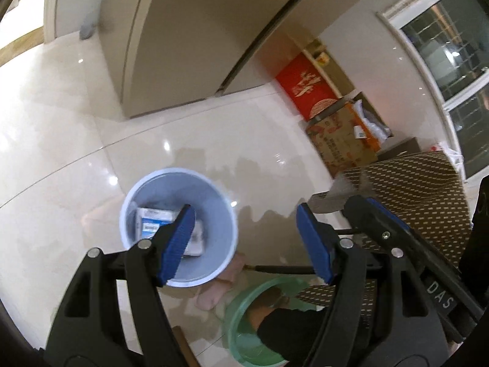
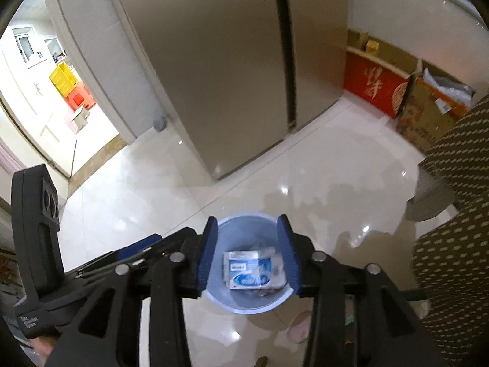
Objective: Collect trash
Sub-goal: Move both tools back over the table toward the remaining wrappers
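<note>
A light blue trash bin stands on the glossy tile floor. White and blue packets lie at its bottom. My left gripper hangs above and to the right of the bin, open wide, with nothing between its blue pads. My right gripper is straight over the bin's mouth, open, its blue pads apart and empty; the packets show through the gap. The left gripper's black body appears at the left of the right wrist view.
A tall beige fridge stands behind the bin. Red and brown cartons line the wall at right. A patterned brown cloth drapes at right. A green basin and pink slippers lie near the bin. A doorway opens at left.
</note>
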`<state>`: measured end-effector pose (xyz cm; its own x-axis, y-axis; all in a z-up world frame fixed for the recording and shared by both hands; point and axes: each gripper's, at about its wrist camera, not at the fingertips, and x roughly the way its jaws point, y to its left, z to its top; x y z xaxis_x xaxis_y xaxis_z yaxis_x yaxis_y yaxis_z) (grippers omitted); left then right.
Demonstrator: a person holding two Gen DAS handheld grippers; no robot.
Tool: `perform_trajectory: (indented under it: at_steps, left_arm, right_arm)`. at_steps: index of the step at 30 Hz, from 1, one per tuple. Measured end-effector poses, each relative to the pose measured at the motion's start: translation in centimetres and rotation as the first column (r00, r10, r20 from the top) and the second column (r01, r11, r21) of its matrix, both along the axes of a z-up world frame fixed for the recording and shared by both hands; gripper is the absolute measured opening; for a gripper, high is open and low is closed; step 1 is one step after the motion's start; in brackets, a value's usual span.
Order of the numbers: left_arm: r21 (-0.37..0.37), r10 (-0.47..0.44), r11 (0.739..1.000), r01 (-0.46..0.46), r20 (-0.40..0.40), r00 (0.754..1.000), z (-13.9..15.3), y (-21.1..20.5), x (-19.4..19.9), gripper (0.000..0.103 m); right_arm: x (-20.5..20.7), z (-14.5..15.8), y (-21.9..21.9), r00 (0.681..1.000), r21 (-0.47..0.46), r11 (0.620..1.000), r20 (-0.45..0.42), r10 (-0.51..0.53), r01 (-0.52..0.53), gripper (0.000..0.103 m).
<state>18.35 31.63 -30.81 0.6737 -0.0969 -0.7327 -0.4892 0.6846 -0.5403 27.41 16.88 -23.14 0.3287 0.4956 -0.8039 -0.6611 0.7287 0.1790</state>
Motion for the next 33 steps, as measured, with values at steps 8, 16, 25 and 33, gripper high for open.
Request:
perform_trajectory:
  at_steps: [8, 16, 25, 33]
  left_arm:
    - [0.094, -0.091, 0.993, 0.076, 0.167, 0.982, 8.5, -4.0, 0.4, 0.068]
    - [0.178, -0.303, 0.949, 0.259, 0.297, 0.906, 17.1, -13.3, 4.1, 0.068]
    - [0.278, -0.561, 0.82, 0.5, 0.226, 0.796, 21.2, -27.7, 8.2, 0.068]
    - [0.297, -0.656, 0.74, 0.604, 0.119, 0.746, 21.0, -36.9, 11.4, 0.068]
  right_arm:
    - [-1.2, 8.9, -5.4, 0.982, 0.05, 0.998, 0.185, -0.045, 0.037, 0.04]
    - [-1.7, 18.0, -16.3, 0.926, 0.128, 0.972, 0.302, -0.227, 0.197, 0.04]
    - [-2.6, 21.6, -32.1, 0.818, 0.128, 0.896, 0.37, -0.441, 0.425, 0.041]
    - [-3.1, 19.7, -41.7, 0.731, 0.131, 0.8, 0.341, -0.591, 0.585, 0.042]
